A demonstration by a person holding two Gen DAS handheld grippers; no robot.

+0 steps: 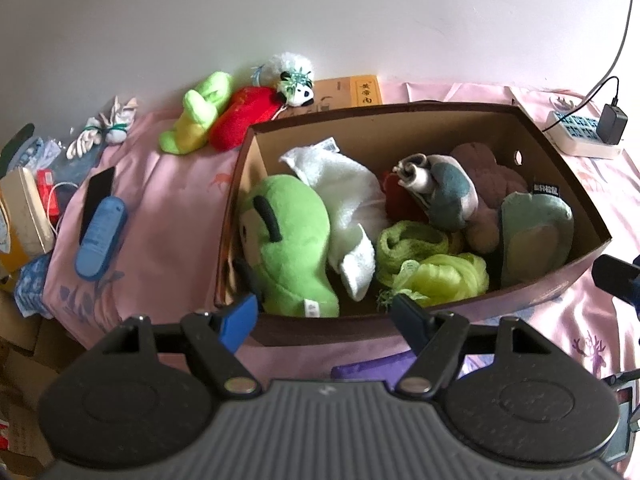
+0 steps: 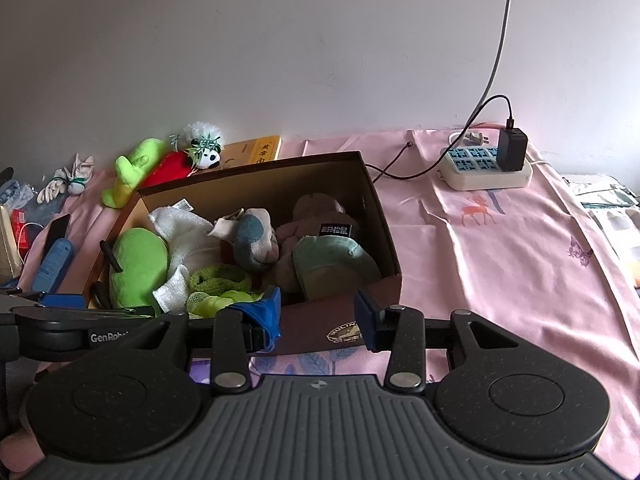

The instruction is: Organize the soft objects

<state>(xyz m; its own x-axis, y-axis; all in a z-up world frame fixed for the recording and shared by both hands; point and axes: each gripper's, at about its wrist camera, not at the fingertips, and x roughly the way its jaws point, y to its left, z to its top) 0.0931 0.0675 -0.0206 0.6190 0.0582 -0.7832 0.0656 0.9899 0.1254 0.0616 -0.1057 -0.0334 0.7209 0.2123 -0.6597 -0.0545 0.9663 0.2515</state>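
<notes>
A brown cardboard box (image 1: 560, 280) on the pink sheet holds several soft things: a big green plush (image 1: 288, 240), a white towel (image 1: 344, 196), a grey-blue plush (image 1: 448, 196), a green avocado plush (image 1: 536, 232) and yellow-green mesh (image 1: 444, 276). A green-yellow plush (image 1: 200, 112), a red plush (image 1: 240, 120) and a small panda (image 1: 298, 86) lie behind the box's far left corner. My left gripper (image 1: 324, 316) is open at the box's near wall, holding nothing. My right gripper (image 2: 320, 316) is open in front of the box (image 2: 384, 216), with only its front wall showing between the fingers.
A power strip (image 2: 484, 168) with a black charger and cables lies at the back right. At the left lie a blue case (image 1: 100, 236), a dark phone (image 1: 98, 192), small white tied bundles (image 1: 100, 130) and clutter. A yellow book (image 1: 360, 90) stands against the wall.
</notes>
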